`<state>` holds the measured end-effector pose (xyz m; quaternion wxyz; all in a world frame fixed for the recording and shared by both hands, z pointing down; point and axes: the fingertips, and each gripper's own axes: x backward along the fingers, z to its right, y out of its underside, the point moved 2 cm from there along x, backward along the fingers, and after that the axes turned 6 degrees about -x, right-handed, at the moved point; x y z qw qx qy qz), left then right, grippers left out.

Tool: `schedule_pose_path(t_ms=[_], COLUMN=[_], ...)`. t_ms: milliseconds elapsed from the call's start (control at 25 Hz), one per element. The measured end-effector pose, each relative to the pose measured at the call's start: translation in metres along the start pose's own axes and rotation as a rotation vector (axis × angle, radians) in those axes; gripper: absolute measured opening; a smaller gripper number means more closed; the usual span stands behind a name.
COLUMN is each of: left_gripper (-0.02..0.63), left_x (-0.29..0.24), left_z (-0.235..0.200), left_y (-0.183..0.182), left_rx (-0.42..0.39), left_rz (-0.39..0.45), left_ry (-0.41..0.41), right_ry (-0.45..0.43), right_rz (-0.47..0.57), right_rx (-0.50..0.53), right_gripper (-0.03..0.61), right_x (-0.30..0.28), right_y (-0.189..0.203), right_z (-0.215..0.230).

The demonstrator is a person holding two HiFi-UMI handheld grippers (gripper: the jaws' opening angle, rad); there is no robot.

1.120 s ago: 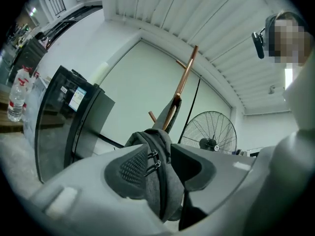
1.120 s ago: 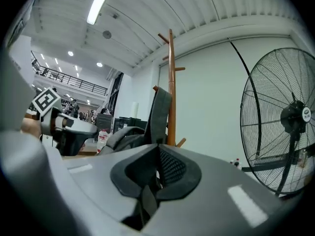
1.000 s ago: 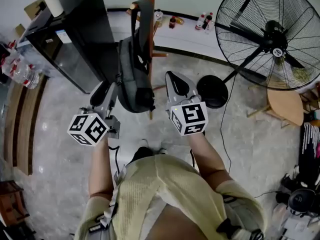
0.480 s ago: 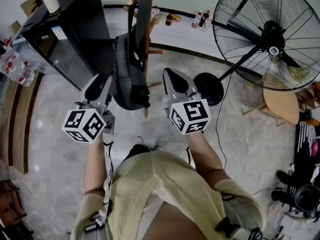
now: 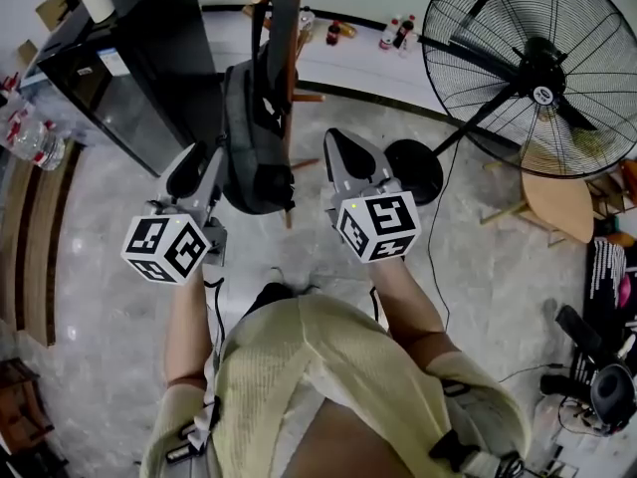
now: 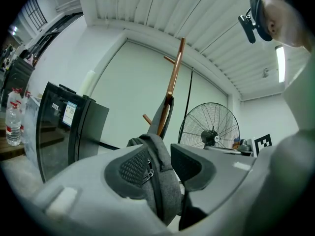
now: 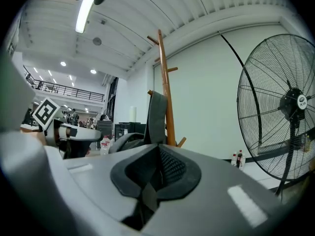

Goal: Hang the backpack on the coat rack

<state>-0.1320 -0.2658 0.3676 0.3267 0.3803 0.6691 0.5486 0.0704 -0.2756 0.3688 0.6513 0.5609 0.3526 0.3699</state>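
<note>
No legible text. Black cabinet (image 5: 169, 28) label, fan (image 5: 542, 95) hub sticker: too small to read.

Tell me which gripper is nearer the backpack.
Left. The left gripper grips the backpack's side in its jaws; the right gripper hovers off its other side, jaws together, not touching.

The left hand-held gripper (image 5: 202, 165) and right hand-held gripper (image 5: 340, 152) had smooth grey shells, dark mesh-textured pads (image 6: 134, 166) and white cubes (image 5: 164, 249) bearing black square markers. The person wore a pale yellow ribbed top (image 5: 318, 366).
</note>
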Motion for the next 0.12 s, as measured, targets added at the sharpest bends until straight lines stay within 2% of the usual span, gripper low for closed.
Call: schedule_pose_path(t_ms=[120], left_gripper=[0.138], left_x=[0.0013], left_z=[0.0012], left_y=[0.0007], left_rx=[0.003], left_rz=[-0.001], left_ry=[0.005], right_ry=[-0.003], right_rz=[0.001], right_rx=[-0.001], right_gripper=[0.003], right_x=[0.0008], right_y=[-0.0001], right_z=[-0.0017])
